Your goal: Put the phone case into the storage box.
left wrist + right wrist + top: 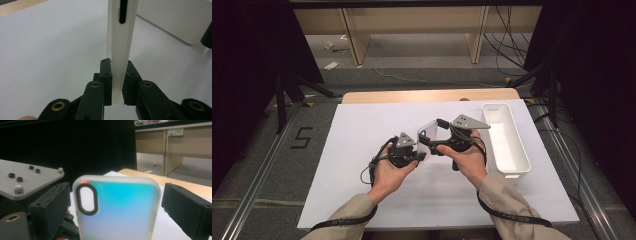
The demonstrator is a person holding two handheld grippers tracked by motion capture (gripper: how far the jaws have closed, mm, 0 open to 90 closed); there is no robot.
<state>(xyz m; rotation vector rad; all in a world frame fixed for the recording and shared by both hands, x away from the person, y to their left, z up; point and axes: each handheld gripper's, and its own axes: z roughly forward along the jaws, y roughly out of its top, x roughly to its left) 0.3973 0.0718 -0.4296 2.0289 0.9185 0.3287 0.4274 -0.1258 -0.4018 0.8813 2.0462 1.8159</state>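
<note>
A person is sitting at a white table (362, 150), holding a hand-held gripper in each hand and lifting a translucent phone case (428, 134) above the middle of the table.

The left hand-held gripper (416, 156), at about 7 o'clock from the case, is pinching the case's thin side edge; in the left gripper view its black pads (106, 80) are pressing on both faces of the pale wall of the phone case (121, 50), the jaws nearly closed.

The right hand-held gripper (439, 135), at about 3 o'clock from the case, is holding its jaws wide. In the right gripper view the phone case (117, 210) is standing upright between the two pads (186, 207), with gaps on both sides, so nothing is gripped there.

An open white bin (522, 155) is lying at 3 o'clock, near the table's right edge.

The case looks very light, thin and bendy, with a smooth, likely slippery skin. It would probably flex if squeezed across its width. A grip on the stiffer rim, near a corner and away from the oval camera cutout (86, 199), seems safest.
</note>
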